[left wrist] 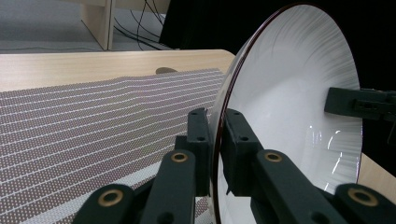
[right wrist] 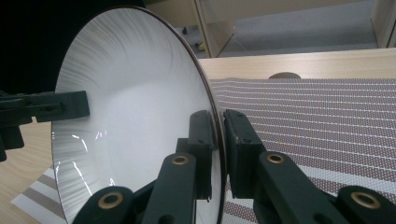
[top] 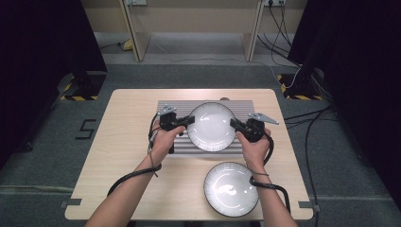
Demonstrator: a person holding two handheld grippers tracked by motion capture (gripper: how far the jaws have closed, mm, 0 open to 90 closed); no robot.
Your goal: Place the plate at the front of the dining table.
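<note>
A white plate [top: 211, 126] with a dark rim is held over a grey striped placemat [top: 243, 111] at the table's middle. My left gripper [top: 189, 120] is shut on the plate's left rim, and my right gripper [top: 233, 124] is shut on its right rim. In the left gripper view the jaws pinch the plate's [left wrist: 289, 88] thin edge, with the left gripper [left wrist: 216, 133] midway on it and the other gripper's jaw across the plate. The right gripper view shows the same grip: right gripper [right wrist: 219, 135] on the plate [right wrist: 135, 102]. A second white plate [top: 231, 189] lies flat near the front edge.
The wooden table [top: 127, 142] has bare room left of the placemat. Cables [top: 137, 174] trail from both grippers along the forearms. Beyond the table are grey floor, wooden furniture legs [top: 135, 33] and loose cables [top: 312, 118].
</note>
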